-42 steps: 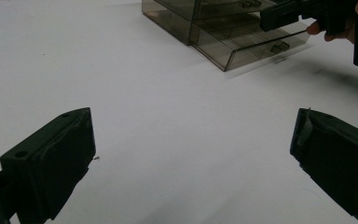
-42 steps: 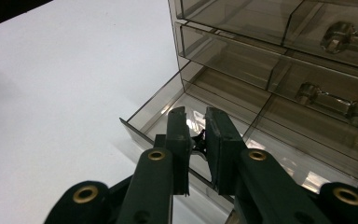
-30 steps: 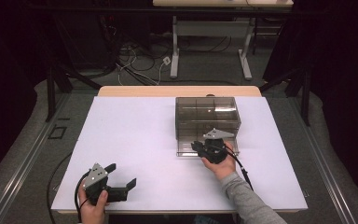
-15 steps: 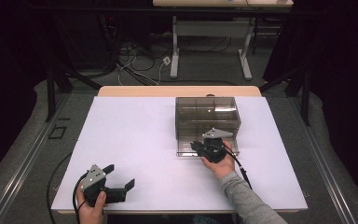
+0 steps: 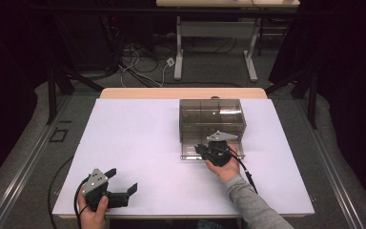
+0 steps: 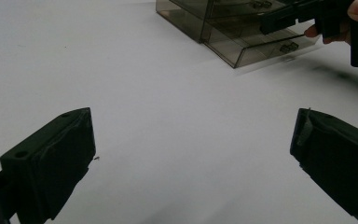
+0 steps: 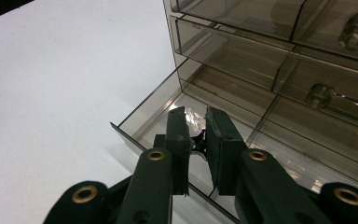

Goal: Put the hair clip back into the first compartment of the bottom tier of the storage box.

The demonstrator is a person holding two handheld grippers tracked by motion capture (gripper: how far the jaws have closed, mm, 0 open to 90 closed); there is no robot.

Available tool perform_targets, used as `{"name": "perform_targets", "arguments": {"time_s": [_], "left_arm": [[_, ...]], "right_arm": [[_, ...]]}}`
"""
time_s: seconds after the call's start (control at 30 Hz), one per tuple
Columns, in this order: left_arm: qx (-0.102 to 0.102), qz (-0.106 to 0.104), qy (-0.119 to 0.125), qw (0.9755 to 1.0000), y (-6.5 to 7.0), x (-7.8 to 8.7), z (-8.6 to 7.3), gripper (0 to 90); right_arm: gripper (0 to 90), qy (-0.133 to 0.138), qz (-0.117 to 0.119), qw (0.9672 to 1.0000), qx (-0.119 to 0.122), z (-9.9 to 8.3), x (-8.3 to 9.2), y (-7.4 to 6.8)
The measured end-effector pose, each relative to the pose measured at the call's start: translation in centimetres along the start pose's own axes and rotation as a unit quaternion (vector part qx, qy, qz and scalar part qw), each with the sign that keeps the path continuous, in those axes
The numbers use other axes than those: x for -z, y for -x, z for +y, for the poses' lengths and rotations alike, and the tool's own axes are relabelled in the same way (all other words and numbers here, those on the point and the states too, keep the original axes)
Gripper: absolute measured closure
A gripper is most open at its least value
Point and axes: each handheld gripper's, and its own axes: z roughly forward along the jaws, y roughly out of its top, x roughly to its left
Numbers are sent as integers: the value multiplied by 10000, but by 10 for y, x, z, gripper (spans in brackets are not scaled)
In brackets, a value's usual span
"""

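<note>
Rightward, right tongs (image 7: 196,140) clench the pulled-out drawer's (image 7: 140,122) handle; left tongs (image 6: 191,154) gape over bare table (image 6: 177,102).

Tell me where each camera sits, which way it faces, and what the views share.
High view: above the person's side, looking forward and down on the table; both forearms, left gripper, right gripper.
Left gripper view: rides the left gripper, across the table toward the drawer box; wide-apart jaws.
Right gripper view: rides the right gripper, into the pulled-out drawer; jaws nearly together.
Shared: all show the drawer box.
</note>
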Motion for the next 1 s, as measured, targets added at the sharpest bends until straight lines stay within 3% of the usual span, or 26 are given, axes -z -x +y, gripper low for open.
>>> {"name": "perform_targets", "arguments": {"time_s": [0.43,0.7,1.0], "left_arm": [[-4,-3,-2,10000,0,0,0,4],[-3,-1,-3,10000,0,0,0,4],[-41,-1,-5,10000,0,0,0,4]], "right_arm": [[773,-21,-3,10000,-19,0,0,1],[671,-18,46,10000,-3,1,2,0],[529,184,30,9997,147,1,2,-3]]}}
